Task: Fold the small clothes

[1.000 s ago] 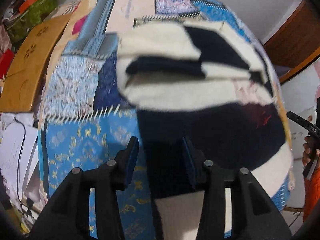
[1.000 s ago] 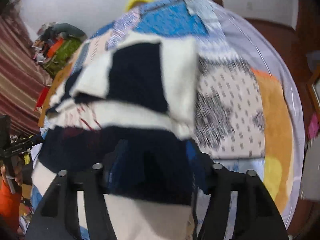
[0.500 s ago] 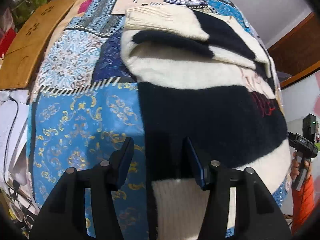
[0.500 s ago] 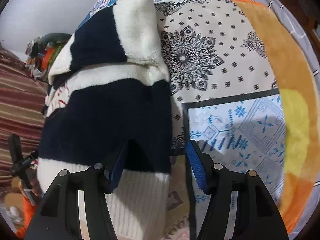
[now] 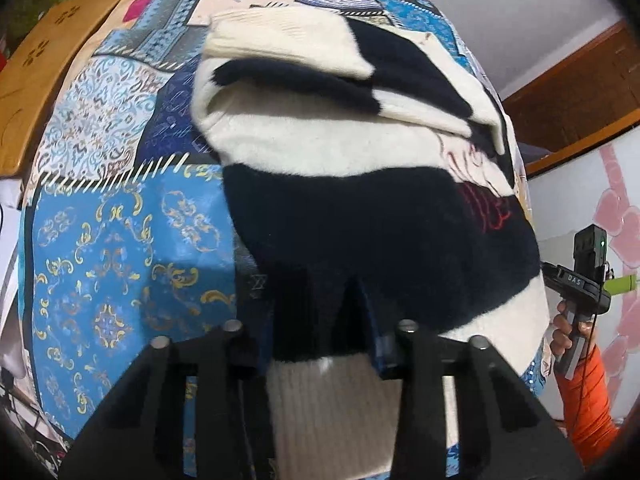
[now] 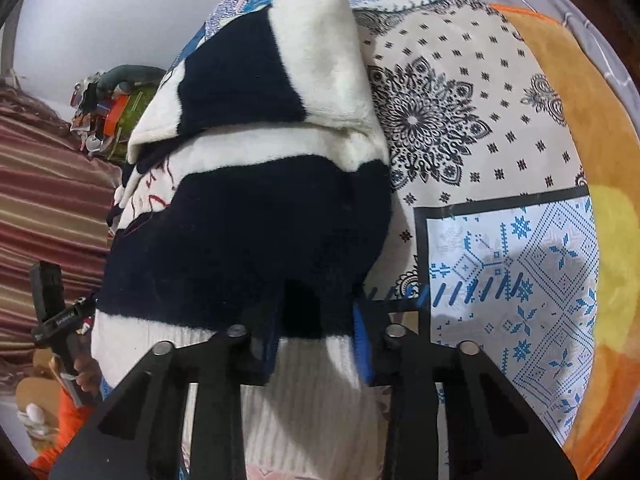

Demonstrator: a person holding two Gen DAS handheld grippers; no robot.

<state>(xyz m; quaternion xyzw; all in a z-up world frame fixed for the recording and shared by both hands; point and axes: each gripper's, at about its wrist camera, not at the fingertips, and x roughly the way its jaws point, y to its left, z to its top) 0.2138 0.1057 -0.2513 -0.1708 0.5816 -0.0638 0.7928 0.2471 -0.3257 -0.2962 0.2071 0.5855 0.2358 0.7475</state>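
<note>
Both grippers biting the sweater's near hem, ready to fold.

Left gripper (image 5: 316, 328) and right gripper (image 6: 316, 332) each clamped on the ribbed near edge of the navy-and-cream sweater (image 5: 360, 220), one per corner, likely to carry it evenly. Beyond, sleeves already tucked across the chest, flat on the patchwork bed cover (image 5: 112, 248).

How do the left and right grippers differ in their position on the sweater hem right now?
The left gripper straddles the sweater at its left bottom corner, blue-and-gold patterned quilt just beside it; the right gripper straddles the right bottom corner, next to a white-and-blue geometric quilt panel. The right gripper's blue pad shows clearly; the left's pads sit in shadow. Shared: both have fabric between their fingers, just above the white ribbed hem.
</note>
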